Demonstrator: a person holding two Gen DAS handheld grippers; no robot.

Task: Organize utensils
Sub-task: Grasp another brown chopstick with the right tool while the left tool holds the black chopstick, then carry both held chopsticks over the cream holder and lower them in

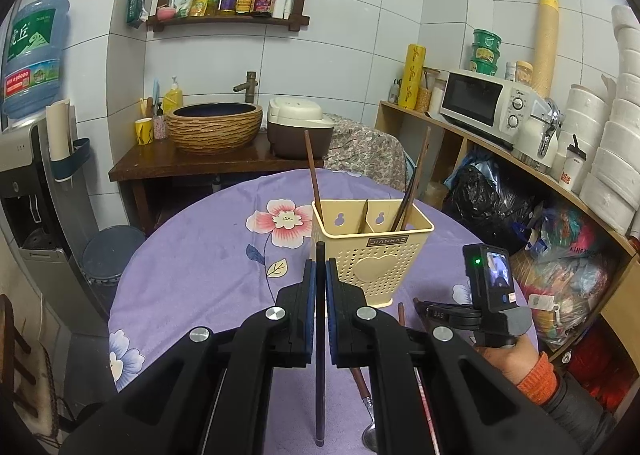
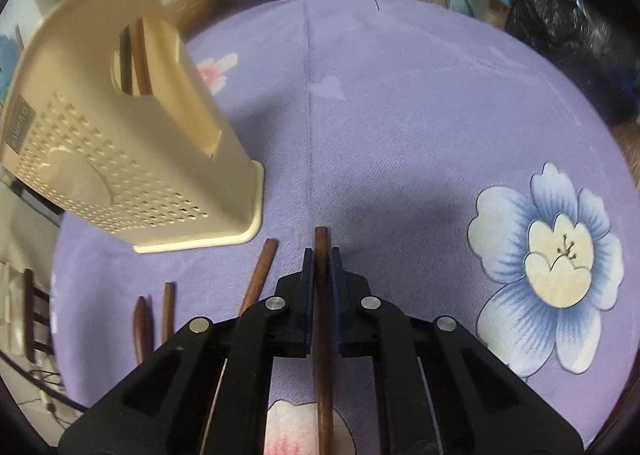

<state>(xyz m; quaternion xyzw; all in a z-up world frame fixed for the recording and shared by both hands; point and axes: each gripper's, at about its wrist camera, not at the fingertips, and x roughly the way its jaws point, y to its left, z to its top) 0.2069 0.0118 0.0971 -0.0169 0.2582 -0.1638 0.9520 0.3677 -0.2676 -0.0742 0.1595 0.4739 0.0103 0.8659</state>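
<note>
A cream perforated utensil holder (image 1: 372,251) stands on the purple flowered tablecloth (image 1: 200,255). One brown chopstick (image 1: 313,175) leans in its left compartment and a few dark sticks (image 1: 414,187) lean in its right one. My left gripper (image 1: 320,267) is shut on a dark chopstick (image 1: 320,395), just short of the holder's front wall. In the right wrist view my right gripper (image 2: 321,261) is shut on a brown wooden stick (image 2: 321,239), low over the cloth, to the right of the holder (image 2: 120,155).
Three more brown sticks (image 2: 260,279) (image 2: 168,311) (image 2: 142,327) lie on the cloth left of the right gripper. A spoon (image 1: 368,399) with a brown handle lies near the front edge. A hand (image 1: 508,359) in an orange cuff holds the right tool. Shelves (image 1: 520,159) with a microwave stand at right.
</note>
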